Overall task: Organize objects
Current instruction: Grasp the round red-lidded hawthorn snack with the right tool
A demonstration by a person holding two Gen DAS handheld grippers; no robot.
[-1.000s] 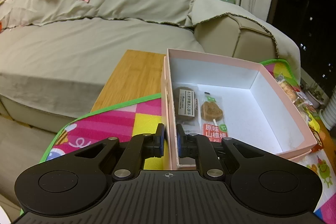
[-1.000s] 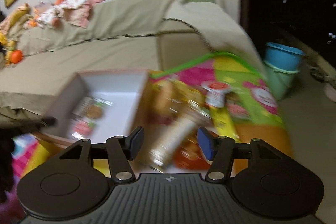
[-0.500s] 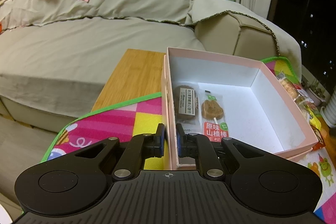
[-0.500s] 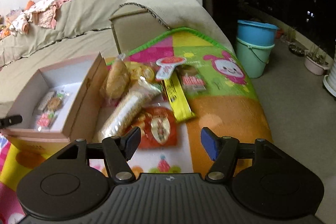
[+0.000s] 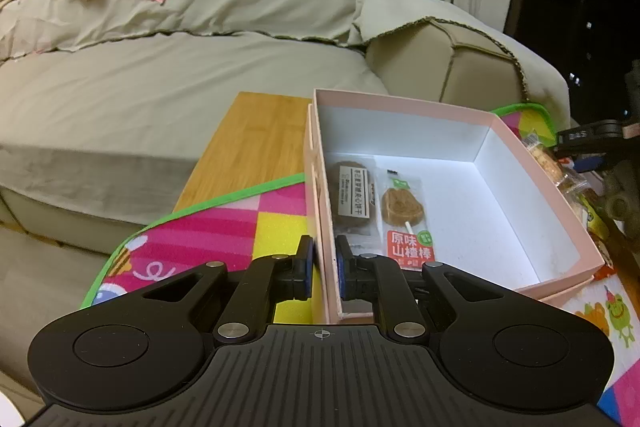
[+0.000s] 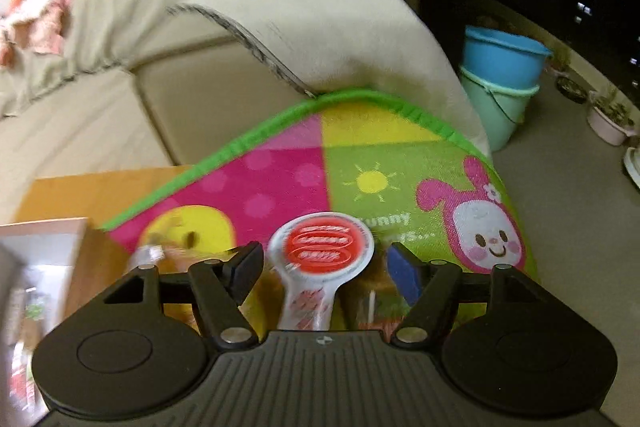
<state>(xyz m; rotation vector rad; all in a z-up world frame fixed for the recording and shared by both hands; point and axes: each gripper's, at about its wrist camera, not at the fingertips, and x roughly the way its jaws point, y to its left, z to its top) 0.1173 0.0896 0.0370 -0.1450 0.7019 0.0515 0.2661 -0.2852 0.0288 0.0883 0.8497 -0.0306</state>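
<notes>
A pink box (image 5: 404, 109) with a white inside stands on the colourful mat (image 5: 224, 231). Two wrapped snacks lie in it: a dark biscuit pack (image 5: 354, 199) and a hawthorn lolly pack (image 5: 406, 223). My left gripper (image 5: 325, 269) is shut on the box's left wall, one pad inside and one outside. In the right wrist view, a white snack with a round red label (image 6: 322, 247) lies on the mat (image 6: 360, 163). My right gripper (image 6: 328, 267) hovers over it, jaws opening, the snack between the fingers and untouched. The box's corner (image 6: 44, 227) shows at far left.
A beige sofa (image 5: 160, 75) runs behind the wooden table (image 5: 256, 131). More wrapped snacks (image 5: 556, 167) lie right of the box, where the other gripper's dark body (image 5: 604, 147) shows. Stacked blue and green buckets (image 6: 500, 83) stand on the floor to the right.
My right gripper swung right and forward from the snack pile beside the box to the red-labelled snack, and its jaws widened. The left gripper and the box stayed still.
</notes>
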